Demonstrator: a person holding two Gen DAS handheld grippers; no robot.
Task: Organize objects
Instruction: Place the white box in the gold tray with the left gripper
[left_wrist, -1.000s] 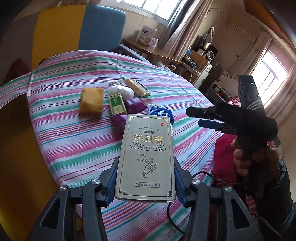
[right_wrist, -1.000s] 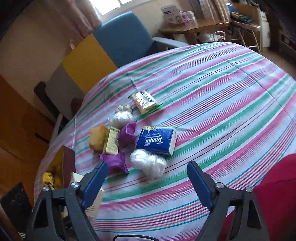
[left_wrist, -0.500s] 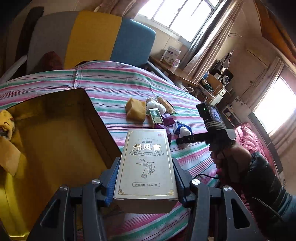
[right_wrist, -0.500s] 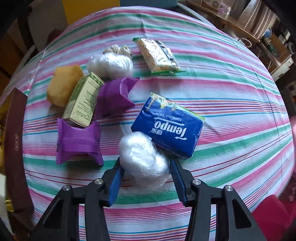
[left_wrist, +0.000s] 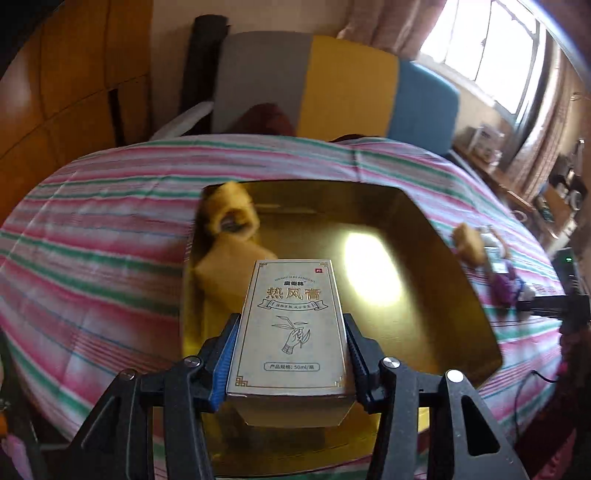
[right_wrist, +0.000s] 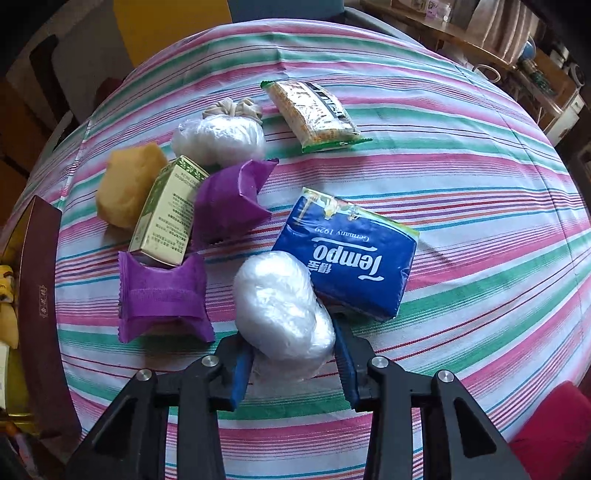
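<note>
My left gripper (left_wrist: 291, 332) is shut on a grey ointment box (left_wrist: 291, 317) and holds it over a gold-lined open box (left_wrist: 424, 236) that has yellow items (left_wrist: 229, 218) in its far left corner. My right gripper (right_wrist: 291, 347) is shut on a clear plastic bundle (right_wrist: 280, 310) that rests on the striped tablecloth (right_wrist: 461, 184), touching a blue Tempo tissue pack (right_wrist: 351, 254).
Beyond the bundle lie two purple packets (right_wrist: 162, 299), a green carton (right_wrist: 166, 214), a yellow sponge (right_wrist: 125, 184), a second clear bundle (right_wrist: 218, 136) and a snack packet (right_wrist: 314, 114). The box's dark red wall (right_wrist: 40, 295) stands at the left. A chair (left_wrist: 332, 81) is behind the table.
My left gripper has swung left with the ointment box, from beside the gold box to over it. My right gripper has closed tighter on the plastic bundle.
</note>
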